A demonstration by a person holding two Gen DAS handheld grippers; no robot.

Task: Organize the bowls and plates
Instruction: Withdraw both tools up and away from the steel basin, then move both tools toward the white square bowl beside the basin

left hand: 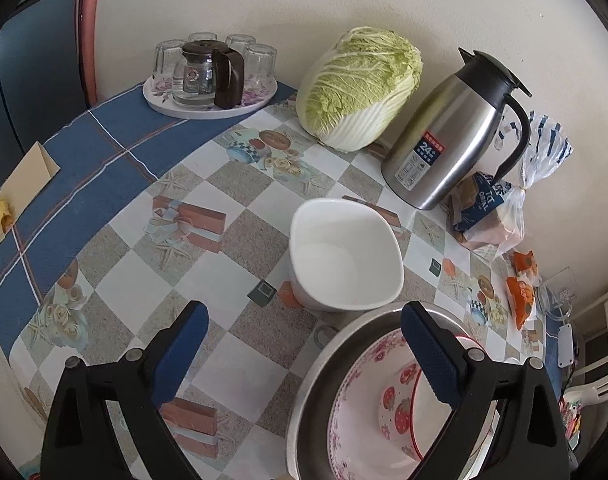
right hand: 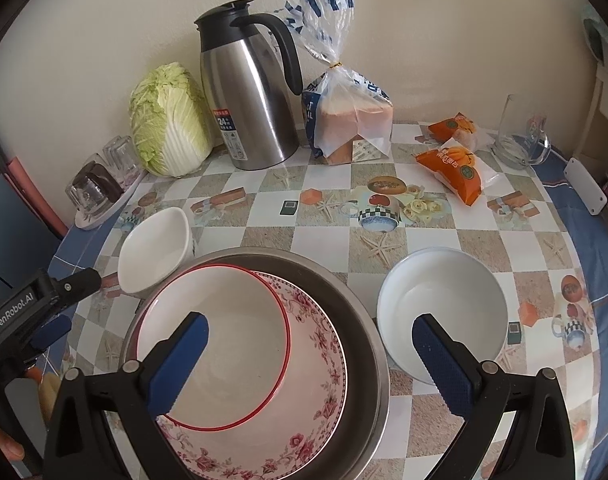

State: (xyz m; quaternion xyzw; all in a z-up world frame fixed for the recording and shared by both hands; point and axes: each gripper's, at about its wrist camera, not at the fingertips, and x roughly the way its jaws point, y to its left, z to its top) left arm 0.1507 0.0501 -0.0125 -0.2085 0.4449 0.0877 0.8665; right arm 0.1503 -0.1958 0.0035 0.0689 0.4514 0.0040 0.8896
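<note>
A steel basin [right hand: 362, 312] stands on the checked tablecloth and holds a floral bowl [right hand: 320, 384] with a red-rimmed bowl [right hand: 223, 340] tilted inside it. My right gripper [right hand: 310, 344] hovers open over this stack with nothing between its pads. A round white bowl [right hand: 444, 300] sits just right of the basin, and a squarish white bowl [right hand: 155, 248] just left of it. My left gripper [left hand: 308, 356] is open and empty, above the table between the squarish white bowl [left hand: 344, 256] and the steel basin [left hand: 324, 360]. The red-rimmed bowl's strawberry-patterned outside [left hand: 400, 412] shows there.
Against the wall stand a cabbage [right hand: 167, 120], a steel thermos jug [right hand: 251, 100] and a bagged loaf [right hand: 352, 120]. Orange snack packs [right hand: 452, 168] and a glass jug [right hand: 520, 136] lie at the back right. A tray of glasses with a teapot [left hand: 207, 76] sits at the back left.
</note>
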